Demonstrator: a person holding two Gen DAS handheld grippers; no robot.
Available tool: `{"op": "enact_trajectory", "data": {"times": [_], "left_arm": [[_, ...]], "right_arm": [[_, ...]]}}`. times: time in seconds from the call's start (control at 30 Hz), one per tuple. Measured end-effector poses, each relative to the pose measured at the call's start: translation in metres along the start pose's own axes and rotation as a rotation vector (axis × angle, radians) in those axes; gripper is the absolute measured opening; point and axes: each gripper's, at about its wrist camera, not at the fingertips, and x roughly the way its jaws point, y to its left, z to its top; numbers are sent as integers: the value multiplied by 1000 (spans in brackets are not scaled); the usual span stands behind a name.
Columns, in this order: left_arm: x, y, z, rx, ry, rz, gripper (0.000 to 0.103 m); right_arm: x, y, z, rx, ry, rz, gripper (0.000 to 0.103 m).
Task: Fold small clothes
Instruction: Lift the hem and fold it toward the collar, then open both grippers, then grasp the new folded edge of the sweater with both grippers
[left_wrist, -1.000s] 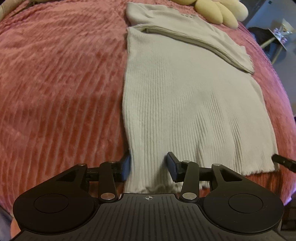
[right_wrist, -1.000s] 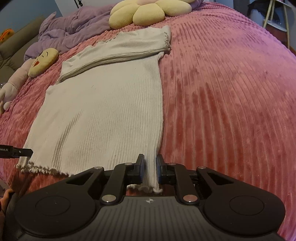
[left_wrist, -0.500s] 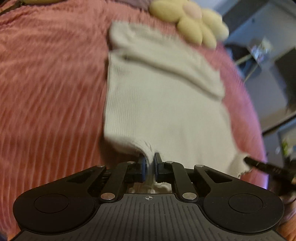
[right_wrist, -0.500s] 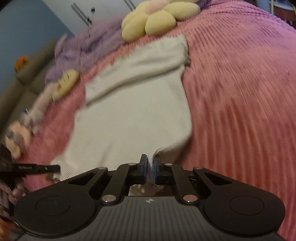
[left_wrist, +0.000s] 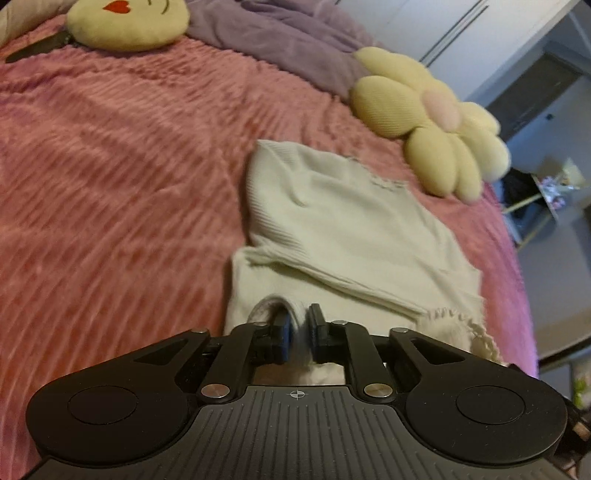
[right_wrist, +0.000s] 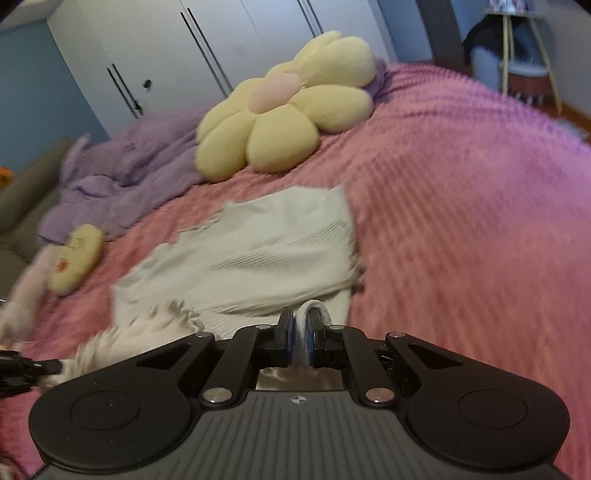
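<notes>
Left wrist view shows the left gripper (left_wrist: 300, 326) with its jaws clamped on a bunched hem corner of the cream ribbed top (left_wrist: 343, 225), which lies on the pink bedspread (left_wrist: 110, 177). In the right wrist view the right gripper (right_wrist: 303, 334) pinches the other hem corner in the same way. The top's long axis runs straight ahead of both grippers, toward the flower cushion (right_wrist: 288, 107), with a sleeve already folded across the chest. Both arms look equally near the garment, so the fold probably depends on carrying the two corners forward together along that axis to the neckline, keeping the hem level between them
</notes>
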Motion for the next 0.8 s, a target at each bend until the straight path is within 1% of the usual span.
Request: {"op": "enact_trajectory", "data": {"times": [0.03, 0.07, 0.17, 0.2, 0.23, 0.27, 0.3, 0.33, 0.37, 0.43, 0.5, 0.53, 0.63, 0.7, 0.73, 0.77, 0.8], "left_arm": [[1, 2, 0, 4, -14, 10, 20], [-1, 5, -2, 15, -34, 14, 27], [-6, 16, -10, 56, -76, 20, 39], [-4, 17, -11, 75, -70, 20, 42], [-1, 18, -13, 99, -54, 18, 46], [4, 19, -15, 120, -35, 14, 49], [9, 18, -17, 142, -8, 3, 50], [13, 17, -18, 159, 14, -12, 52], [17, 15, -19, 177, 32, -26, 59], [26, 11, -20, 211, 39, -12, 64], [36, 11, -17, 210, 49, 0, 64], [42, 12, -14, 192, 56, 3, 64], [55, 14, -7, 159, 65, 10, 58], [59, 14, -3, 162, 63, 20, 40], [61, 13, -1, 166, 64, 22, 27], [62, 14, 1, 168, 70, 23, 18], [63, 14, 3, 166, 72, 33, 15]], "right_arm": [[4, -1, 1, -2, 0, -23, 11], [7, -3, 0, -1, 4, -38, 14], [8, -11, -3, -15, -13, -64, 23], [6, -13, -4, -30, -19, -68, 24], [6, -14, -5, -49, -20, -65, 25], [7, -15, -6, -70, -10, -59, 31], [11, -15, -7, -91, 10, -48, 40], [16, -14, -8, -109, 28, -45, 43], [16, -12, -9, -126, 32, -50, 45], [25, -6, -9, -172, 51, -69, 49], [38, -5, -7, -174, 79, -70, 50], [43, -5, -7, -169, 92, -66, 50], [56, 2, -7, -218, 98, -63, 47], [60, 7, -7, -252, 95, -68, 28], [61, 9, -8, -261, 95, -70, 23], [63, 11, -8, -273, 96, -83, 15], [63, 11, -8, -281, 94, -93, 8]]}}
